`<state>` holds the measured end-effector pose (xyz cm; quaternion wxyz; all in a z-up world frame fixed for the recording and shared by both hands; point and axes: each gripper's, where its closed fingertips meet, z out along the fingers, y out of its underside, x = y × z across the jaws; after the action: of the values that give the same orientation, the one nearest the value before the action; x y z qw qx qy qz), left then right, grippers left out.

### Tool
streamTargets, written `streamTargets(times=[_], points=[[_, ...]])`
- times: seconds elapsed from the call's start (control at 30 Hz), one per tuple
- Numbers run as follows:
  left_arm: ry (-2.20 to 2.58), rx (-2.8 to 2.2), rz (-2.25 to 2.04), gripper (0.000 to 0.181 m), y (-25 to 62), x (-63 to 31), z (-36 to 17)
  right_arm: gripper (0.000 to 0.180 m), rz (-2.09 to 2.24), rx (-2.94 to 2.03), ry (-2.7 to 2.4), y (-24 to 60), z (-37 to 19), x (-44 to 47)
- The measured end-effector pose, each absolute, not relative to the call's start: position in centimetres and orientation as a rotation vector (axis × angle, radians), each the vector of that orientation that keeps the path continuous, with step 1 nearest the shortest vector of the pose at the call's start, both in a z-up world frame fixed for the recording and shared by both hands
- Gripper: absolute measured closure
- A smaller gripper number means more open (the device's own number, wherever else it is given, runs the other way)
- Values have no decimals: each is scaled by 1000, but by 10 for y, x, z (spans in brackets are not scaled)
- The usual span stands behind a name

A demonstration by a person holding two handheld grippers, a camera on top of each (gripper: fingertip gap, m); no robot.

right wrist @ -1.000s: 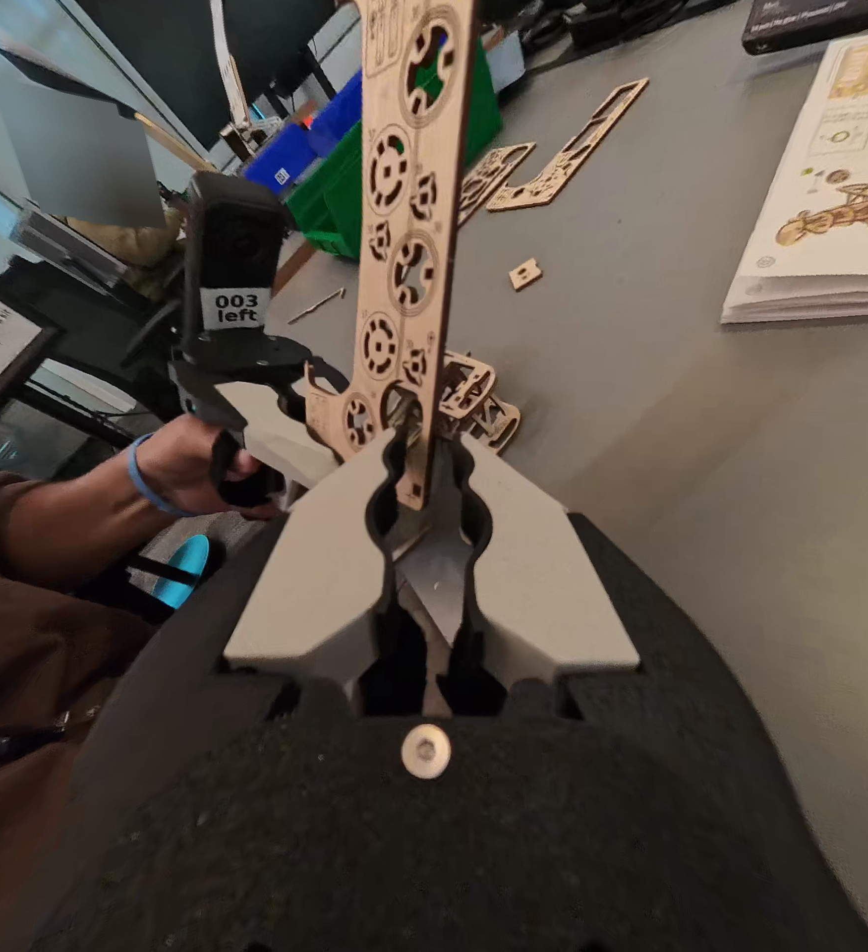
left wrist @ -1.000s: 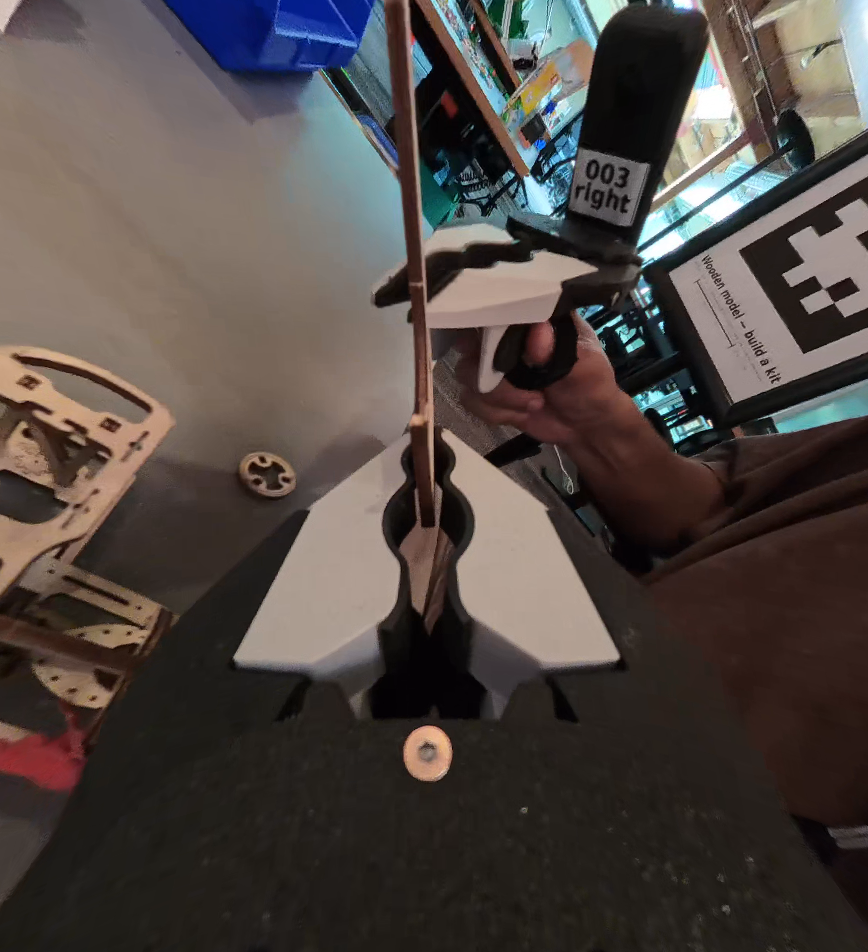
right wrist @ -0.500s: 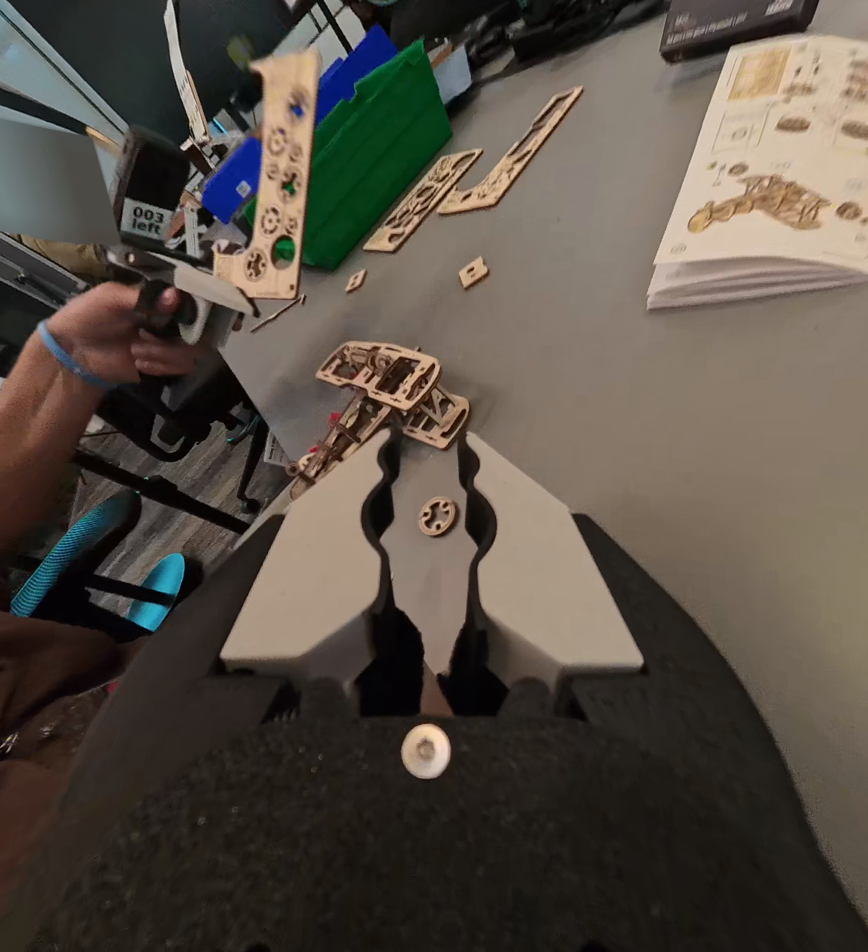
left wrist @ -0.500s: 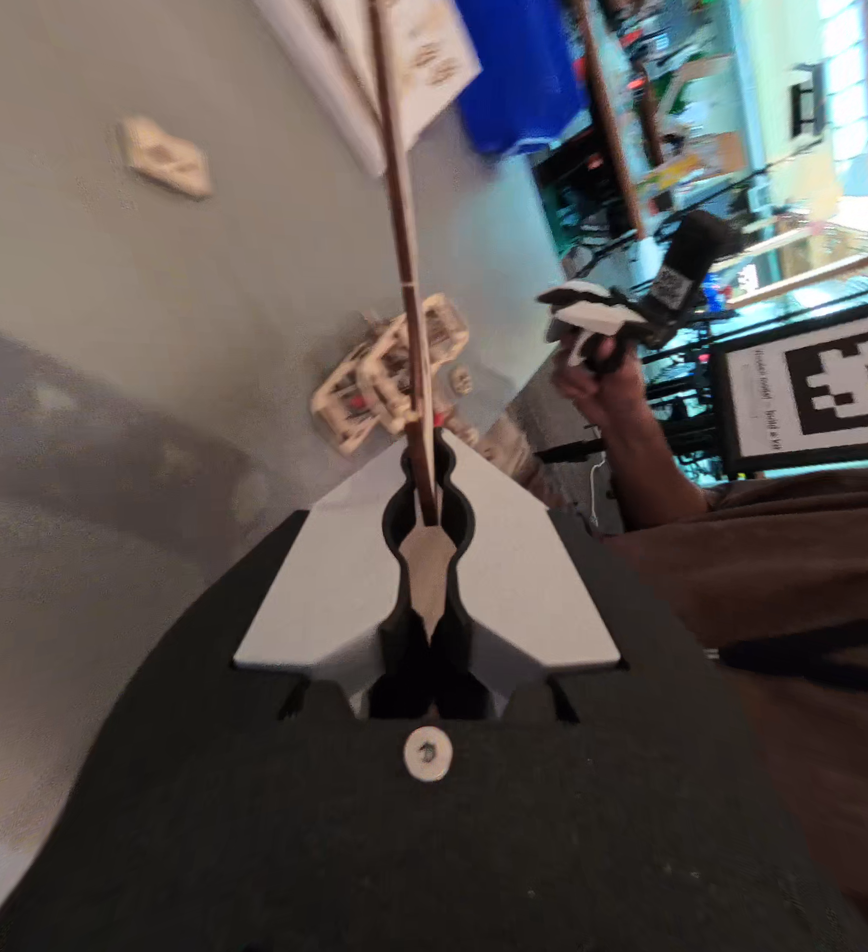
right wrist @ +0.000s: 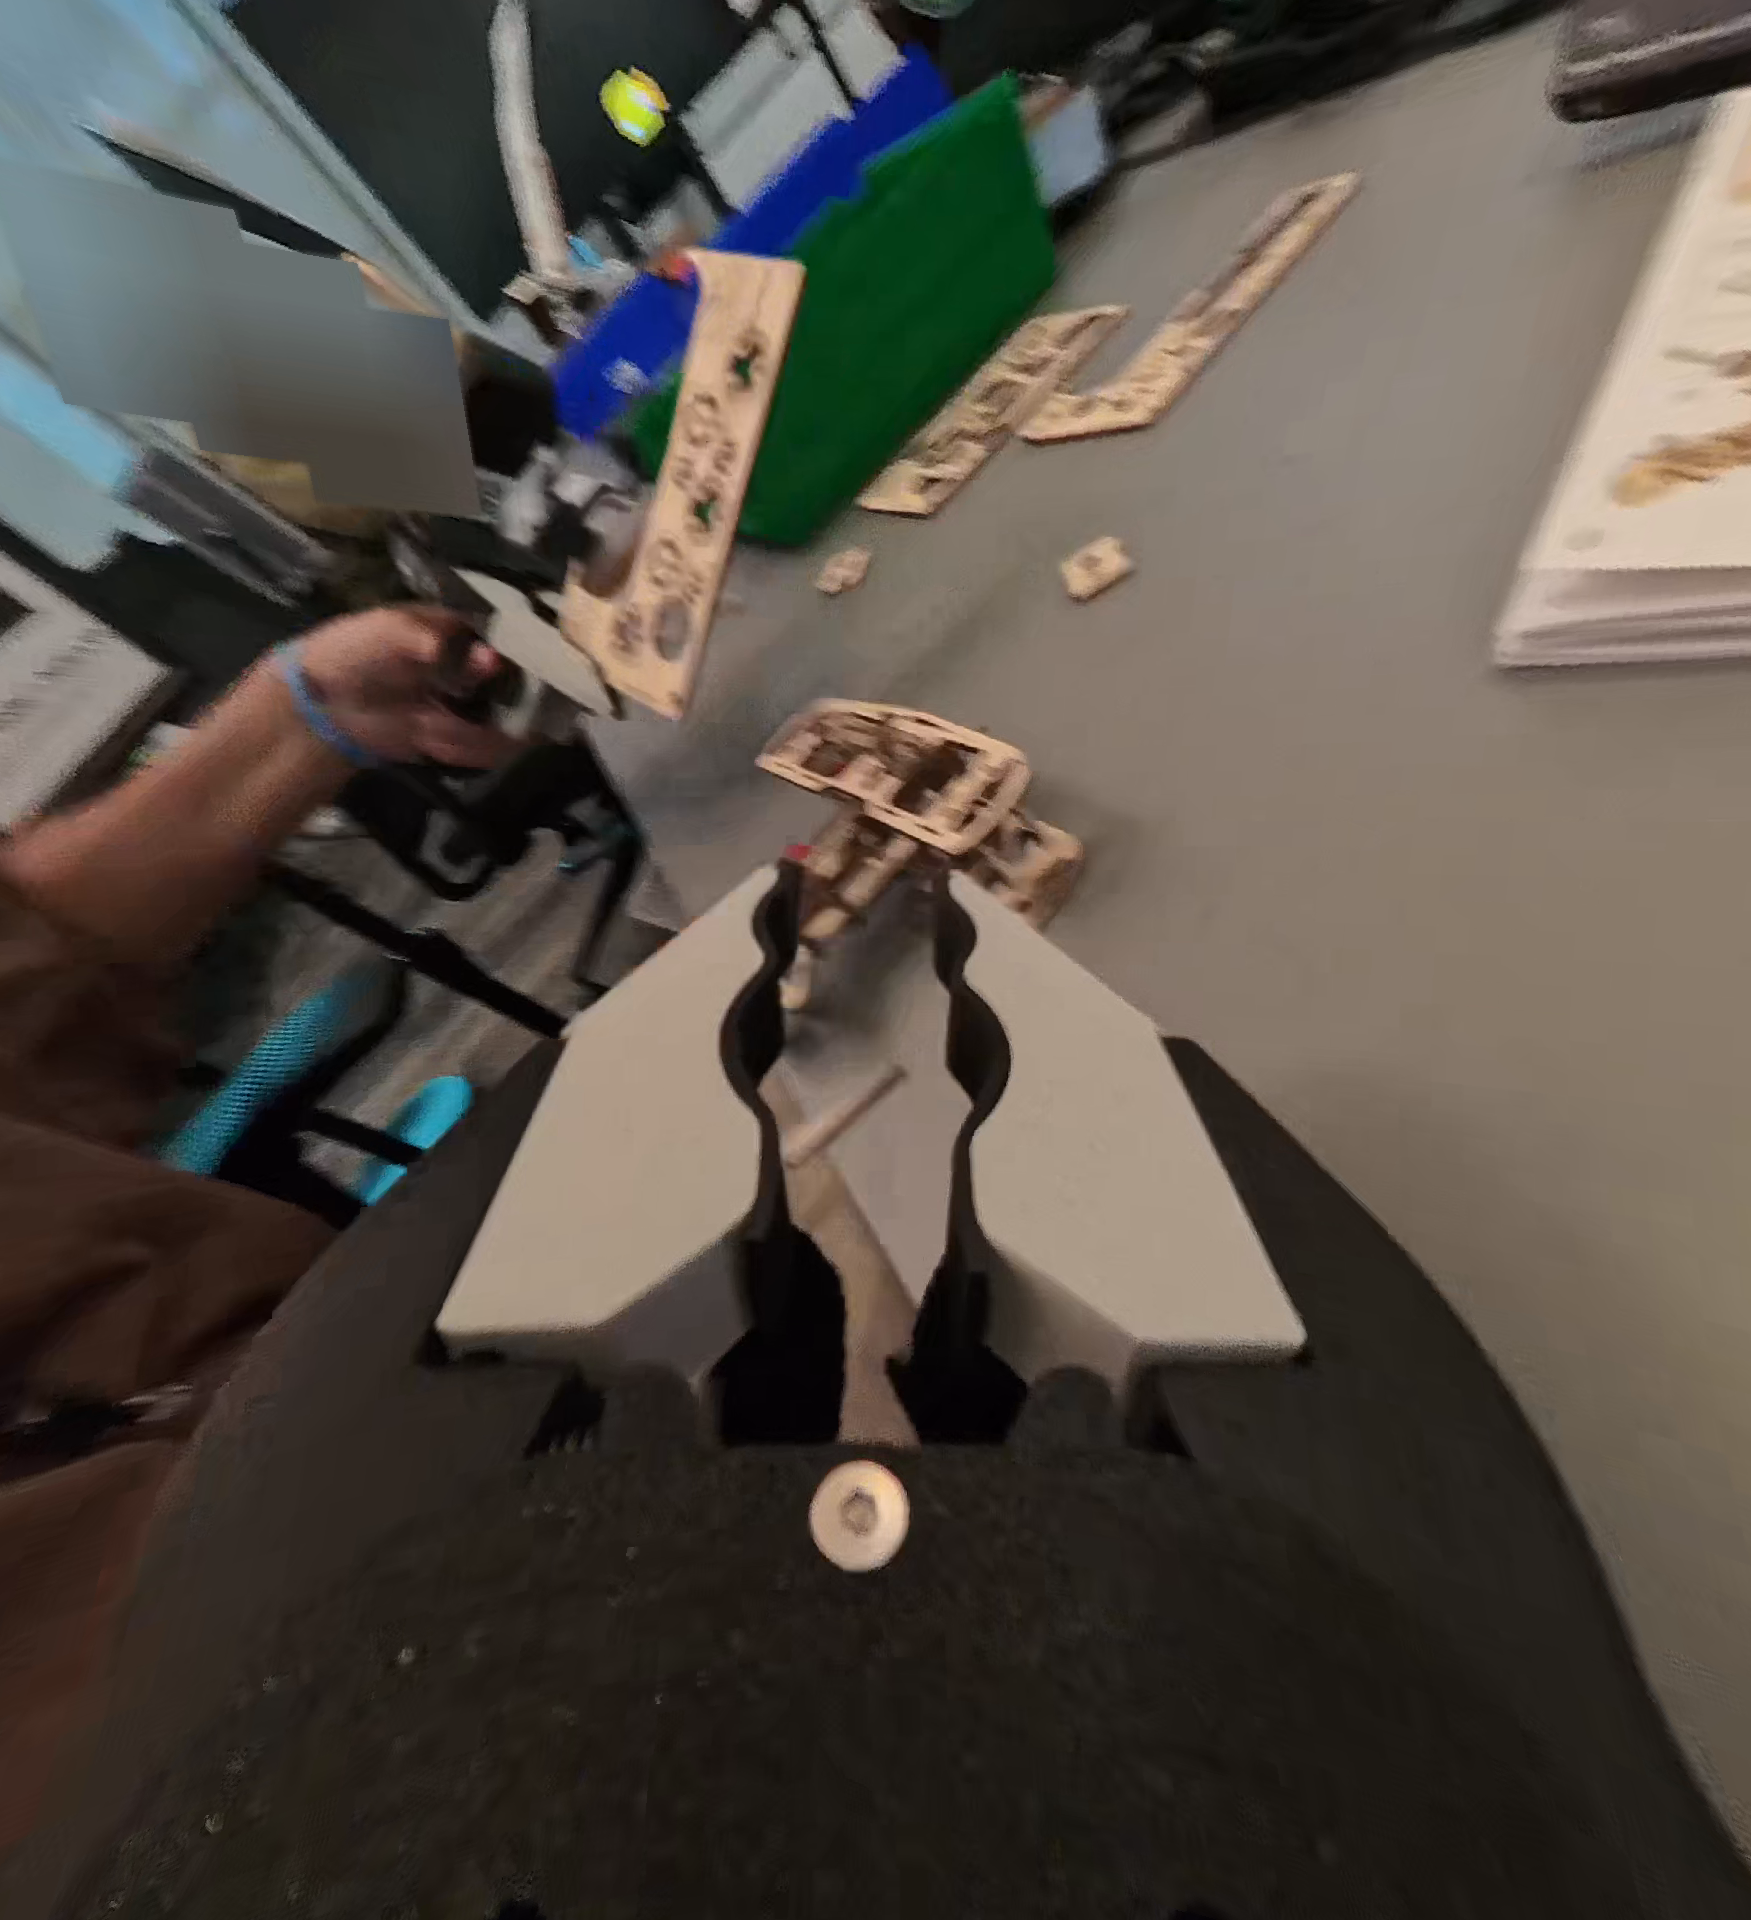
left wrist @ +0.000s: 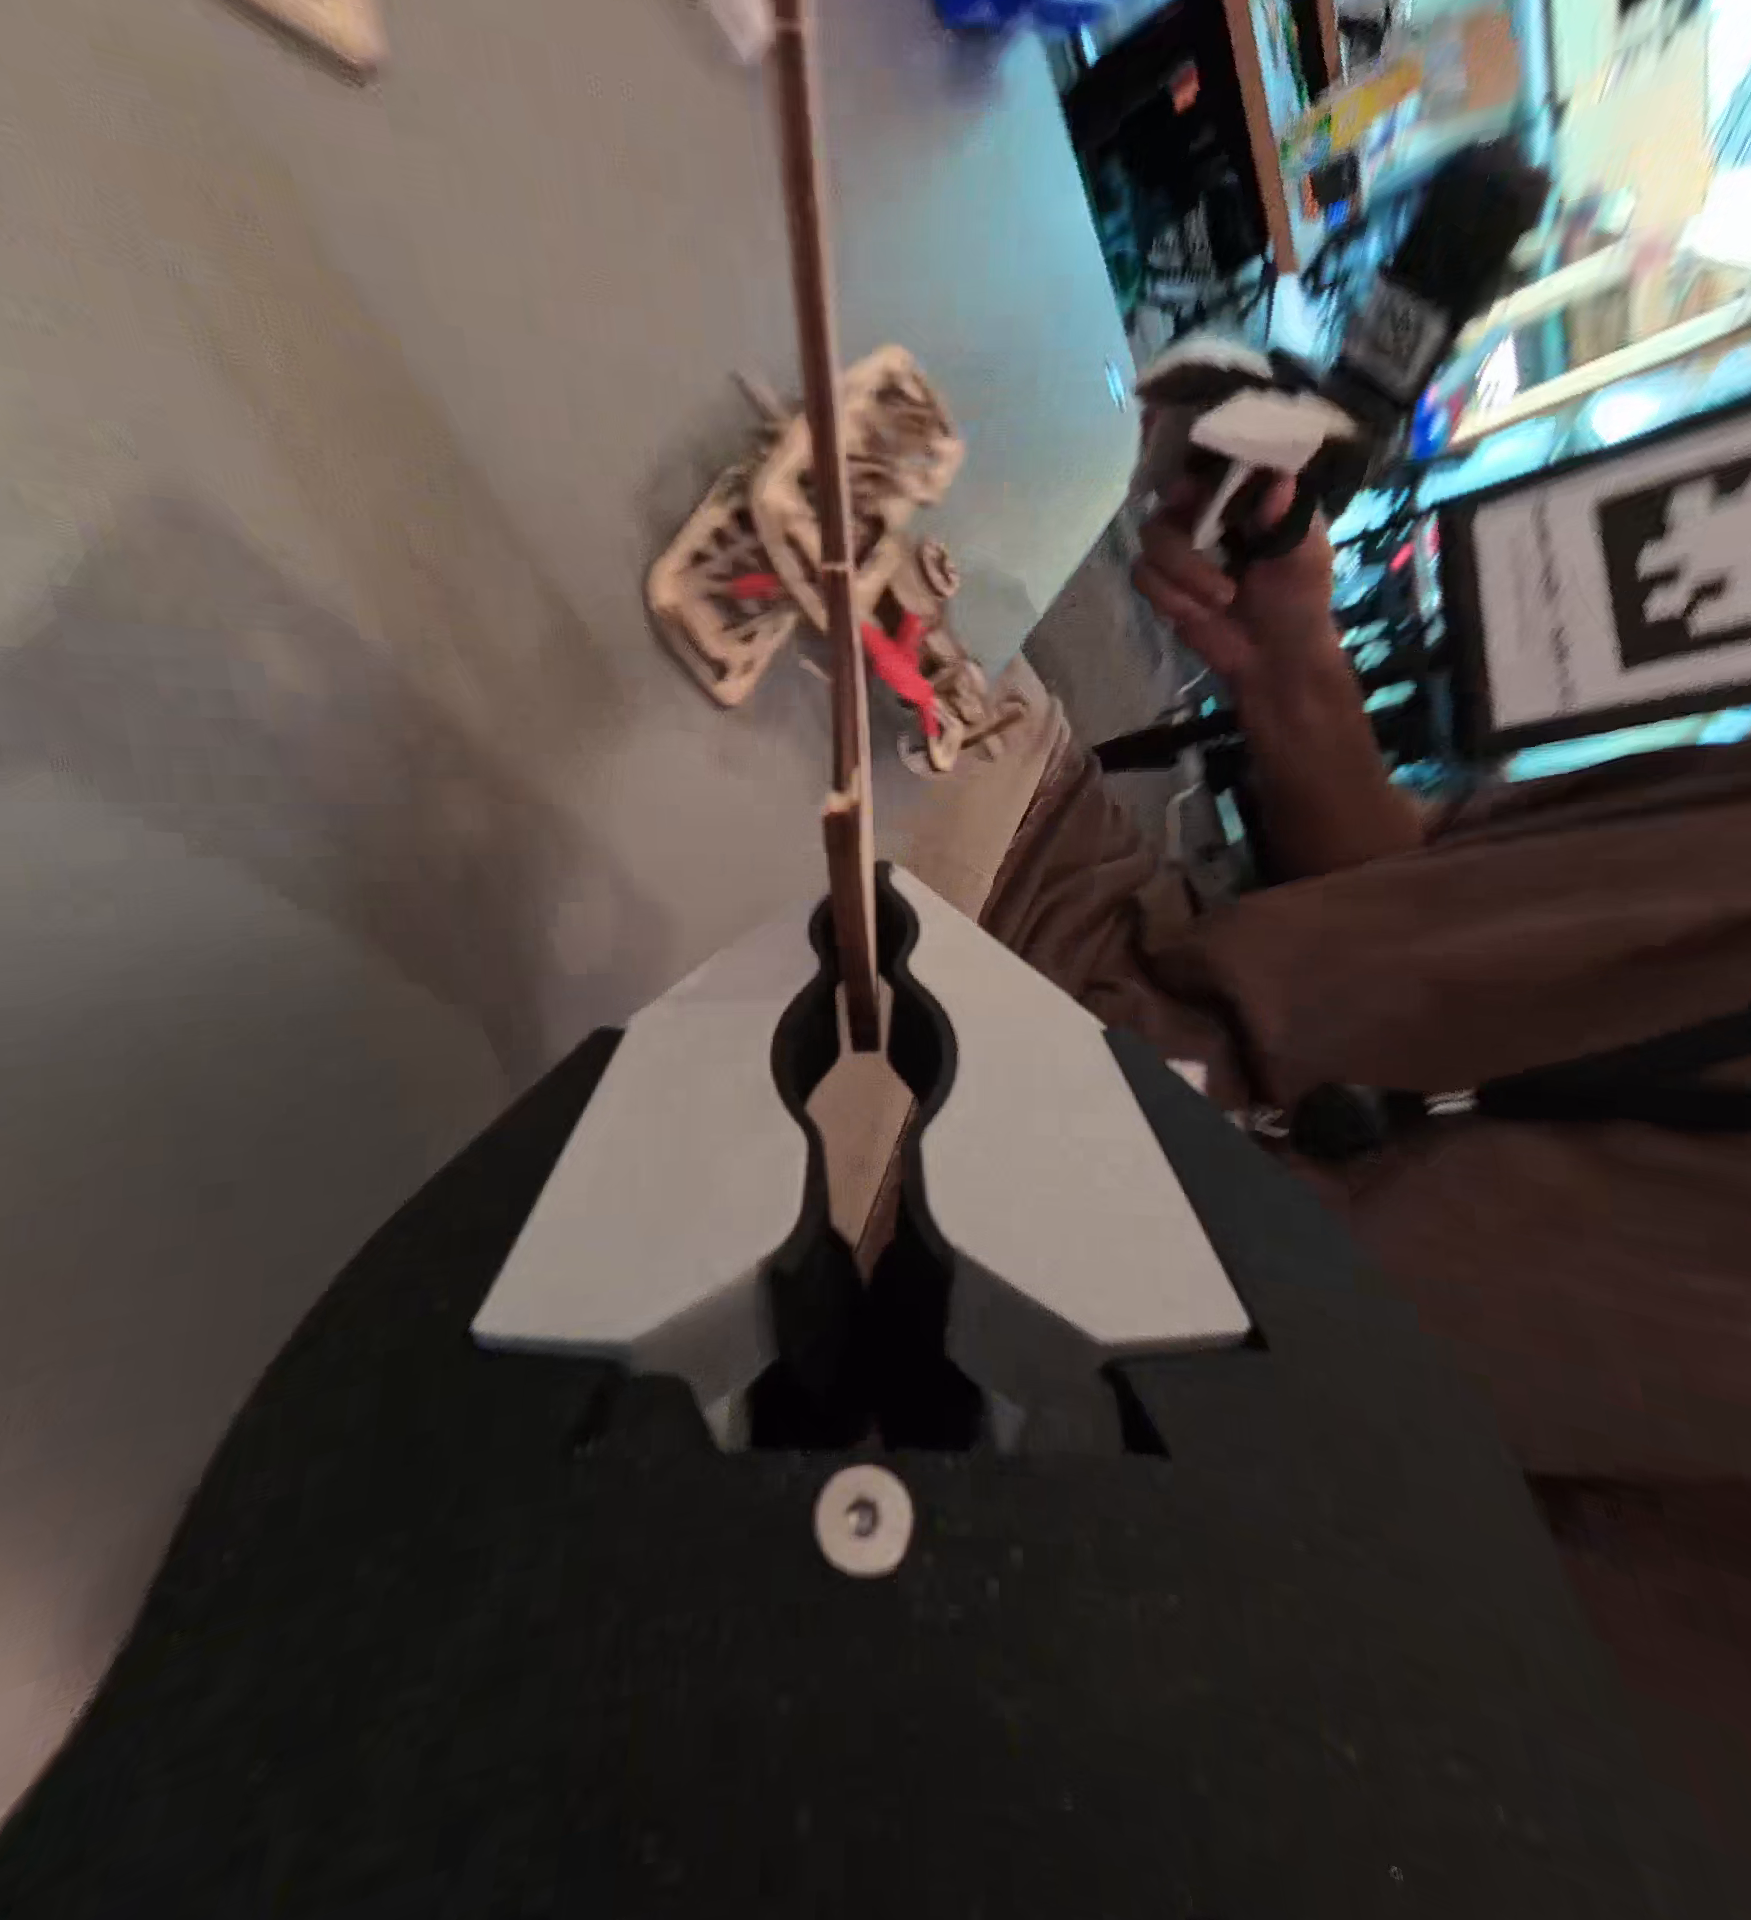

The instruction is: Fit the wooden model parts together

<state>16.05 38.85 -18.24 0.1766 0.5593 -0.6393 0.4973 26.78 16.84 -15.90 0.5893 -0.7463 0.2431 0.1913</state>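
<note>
My left gripper (left wrist: 855, 899) is shut on the lower end of a thin wooden parts sheet (left wrist: 817, 416), seen edge-on and pointing up. In the right wrist view this sheet (right wrist: 710, 478) is held in the air at the left, off the table edge, by the left gripper (right wrist: 538, 634). My right gripper (right wrist: 866, 914) is open and empty, with its tips just short of the partly built wooden model (right wrist: 902, 769) on the grey table. The model also shows in the left wrist view (left wrist: 746, 582), with red bits in it. A small wooden stick (right wrist: 843, 1115) lies between the right fingers.
A green bin (right wrist: 912, 343) and a blue bin (right wrist: 632, 353) stand at the back. Two emptied wooden sheets (right wrist: 1110, 364) and two small loose pieces (right wrist: 1094, 566) lie behind the model. An instruction booklet (right wrist: 1681, 416) lies at the right. The table edge (right wrist: 642, 894) is at the left. There is about 25 cm between the tips of the two grippers.
My right gripper let go of the parts sheet, opened wider and moved toward the model. My left gripper carried the sheet away to the left.
</note>
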Motion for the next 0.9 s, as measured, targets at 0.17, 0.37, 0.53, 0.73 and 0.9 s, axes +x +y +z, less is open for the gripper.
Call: streamTargets(times=[0.17, 0.37, 0.53, 0.73, 0.9], points=[[-2019, 1258, 1428, 181, 281, 136, -154, 129, 736, -1504, 454, 194, -102, 238], [-1943, 964, 1424, 181, 174, 120, -155, 153, 809, -1381, 498, 183, -87, 241], [-1897, 977, 1387, 180, 148, 126, -174, 178, 805, -1377, 563, 160, -92, 250], [-2153, 1045, 1349, 143, 173, 158, -166, 178, 868, -1518, 490, 158, -102, 233], [-2152, 987, 1442, 143, 151, 180, -143, 178, 946, -1509, 448, 168, -100, 216]])
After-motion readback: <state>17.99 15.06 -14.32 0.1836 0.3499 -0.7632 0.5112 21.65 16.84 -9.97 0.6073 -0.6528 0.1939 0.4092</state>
